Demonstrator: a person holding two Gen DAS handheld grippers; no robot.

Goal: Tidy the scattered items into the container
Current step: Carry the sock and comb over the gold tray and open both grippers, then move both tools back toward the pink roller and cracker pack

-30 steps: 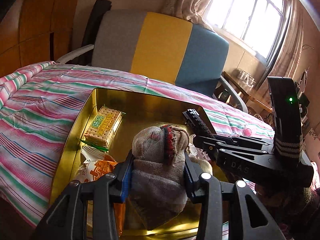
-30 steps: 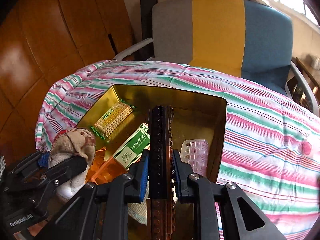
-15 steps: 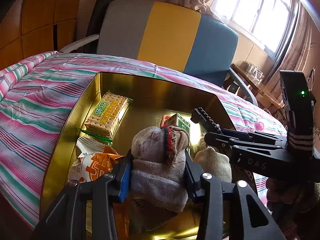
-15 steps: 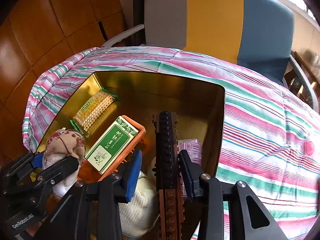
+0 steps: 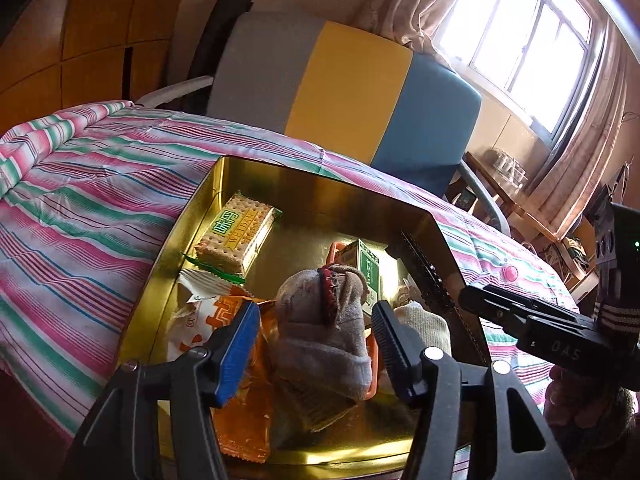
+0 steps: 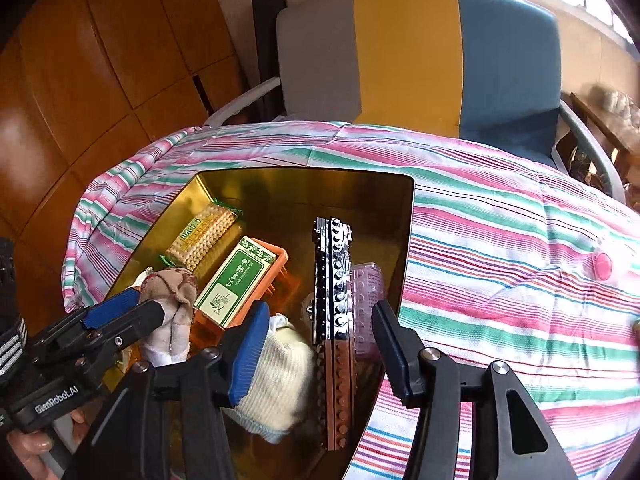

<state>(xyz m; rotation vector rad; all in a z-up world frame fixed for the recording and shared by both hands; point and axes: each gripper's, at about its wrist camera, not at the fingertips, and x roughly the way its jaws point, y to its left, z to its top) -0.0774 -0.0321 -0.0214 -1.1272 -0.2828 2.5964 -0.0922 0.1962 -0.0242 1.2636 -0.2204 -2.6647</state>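
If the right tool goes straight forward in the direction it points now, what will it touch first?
Probably the long black brick strip, lying in the gold tin between the open right tool fingers; depth is uncertain.

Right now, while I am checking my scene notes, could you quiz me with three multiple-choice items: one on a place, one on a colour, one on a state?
1. Where is the green box? A on the quilt; B in the orange basket inside the tin; C on the chair.
2. What colour is the tin? A gold; B blue; C white.
3. How is the right gripper? A shut on the brick strip; B shut on a sock; C open.

B: the basket's orange rim frames the box, within the tin's walls.
A: its walls and floor shine gold.
C: both pads stand clear of the strip lying between them.
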